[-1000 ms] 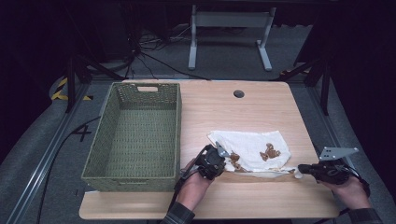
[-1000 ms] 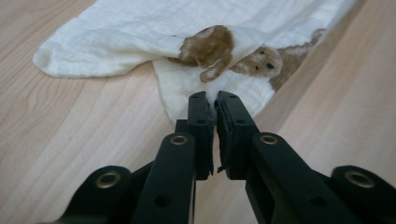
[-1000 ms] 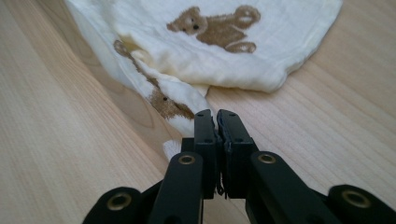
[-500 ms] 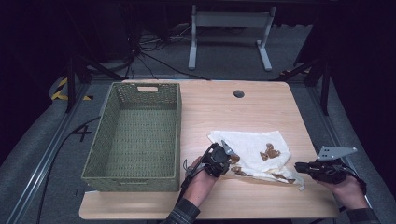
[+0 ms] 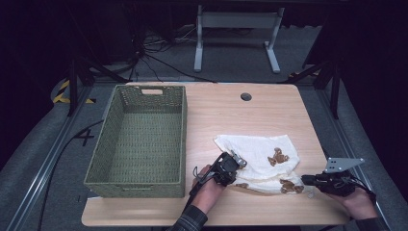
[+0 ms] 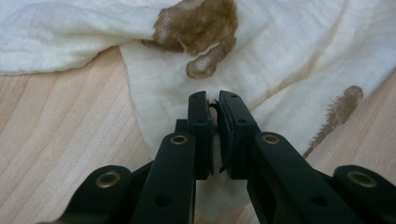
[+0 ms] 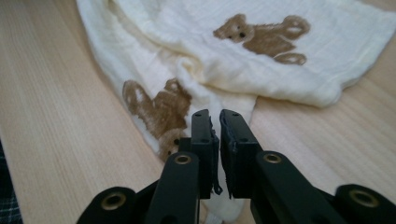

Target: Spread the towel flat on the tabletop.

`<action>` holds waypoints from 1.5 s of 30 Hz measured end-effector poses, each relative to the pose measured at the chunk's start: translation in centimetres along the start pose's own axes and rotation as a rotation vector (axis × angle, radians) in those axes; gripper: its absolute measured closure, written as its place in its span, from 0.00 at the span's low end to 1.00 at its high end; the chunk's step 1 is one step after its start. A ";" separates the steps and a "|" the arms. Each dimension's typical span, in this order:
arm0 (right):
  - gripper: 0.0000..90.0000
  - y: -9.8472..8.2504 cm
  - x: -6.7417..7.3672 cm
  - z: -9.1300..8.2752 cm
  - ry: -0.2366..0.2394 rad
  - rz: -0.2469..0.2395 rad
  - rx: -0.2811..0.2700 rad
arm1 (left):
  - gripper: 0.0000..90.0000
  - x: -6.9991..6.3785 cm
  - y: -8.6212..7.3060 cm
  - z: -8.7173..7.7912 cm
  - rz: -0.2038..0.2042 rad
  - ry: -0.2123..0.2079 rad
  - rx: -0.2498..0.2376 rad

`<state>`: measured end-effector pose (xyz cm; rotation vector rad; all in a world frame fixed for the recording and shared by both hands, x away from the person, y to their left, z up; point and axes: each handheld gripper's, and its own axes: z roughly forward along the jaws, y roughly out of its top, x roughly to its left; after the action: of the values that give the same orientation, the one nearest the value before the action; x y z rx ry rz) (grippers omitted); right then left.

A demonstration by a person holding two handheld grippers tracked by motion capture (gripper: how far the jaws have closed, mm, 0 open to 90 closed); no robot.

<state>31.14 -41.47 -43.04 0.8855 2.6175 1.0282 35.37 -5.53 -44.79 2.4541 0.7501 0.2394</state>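
Wooden table (image 5: 269, 115), one cloth (image 5: 260, 156), two grippers

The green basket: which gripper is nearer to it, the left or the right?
Left. The left gripper holds the cloth just right of the green basket; the right gripper is at the cloth's far corner.

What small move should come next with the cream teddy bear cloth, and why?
Probably lift both near corners together and carry them forward to fold. The left gripper and right gripper are each shut on the near edge of the cream teddy-bear-print cloth, which lies rumpled on the wooden table.
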 end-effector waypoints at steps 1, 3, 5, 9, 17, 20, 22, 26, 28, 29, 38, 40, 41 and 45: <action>0.96 -0.1 0.0 0.1 0.004 -0.002 0.010 | 0.93 -0.3 -0.1 -0.1 0.002 0.001 0.000; 0.98 -0.3 0.1 0.6 0.012 -0.003 0.036 | 0.94 -0.4 -0.2 -0.2 0.009 -0.003 0.005; 0.99 -0.4 0.1 0.9 0.014 -0.008 0.062 | 0.95 -0.4 -0.3 -0.2 0.013 -0.003 0.012; 0.99 -0.7 0.2 1.3 0.020 -0.012 0.102 | 0.97 -0.8 -1.0 -0.7 0.009 -0.033 0.016; 0.99 -1.9 1.7 0.4 0.094 -0.036 0.114 | 0.98 -1.6 -2.5 -1.9 0.021 -0.067 0.042; 0.99 -2.2 2.0 0.2 0.116 -0.044 0.114 | 0.98 -2.0 -3.1 -2.3 0.026 -0.087 0.052; 0.99 -2.4 2.4 0.1 0.135 -0.059 0.117 | 0.98 -2.4 -3.5 -2.6 0.029 -0.095 0.061; 0.99 -2.6 3.3 -0.1 0.175 -0.086 0.128 | 0.99 -2.6 -4.1 -3.1 0.036 -0.107 0.078; 0.99 -2.8 3.5 -0.2 0.190 -0.098 0.128 | 0.99 -2.4 -4.3 -3.2 0.038 -0.116 0.077; 0.99 -2.8 3.6 -0.2 0.190 -0.096 0.128 | 0.98 -2.3 -4.3 -3.3 0.031 -0.119 0.075; 0.98 -1.8 2.6 0.2 0.132 -0.097 0.071 | 0.97 -2.1 -3.3 -2.7 0.044 -0.091 0.056; 0.97 -1.4 2.7 0.3 0.133 -0.105 0.058 | 0.96 -2.2 -3.2 -3.1 0.050 -0.113 0.022; 0.97 -1.4 2.7 0.3 0.133 -0.105 0.058 | 0.94 -2.2 -3.2 -3.1 0.050 -0.113 0.022; 0.95 -1.2 2.7 0.3 0.124 -0.099 0.052 | 0.88 -2.8 -3.7 -4.5 0.059 -0.155 -0.028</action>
<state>28.51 -40.42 -44.00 0.7157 2.7713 1.0251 29.90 -2.46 -43.17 2.4380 0.6040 0.0795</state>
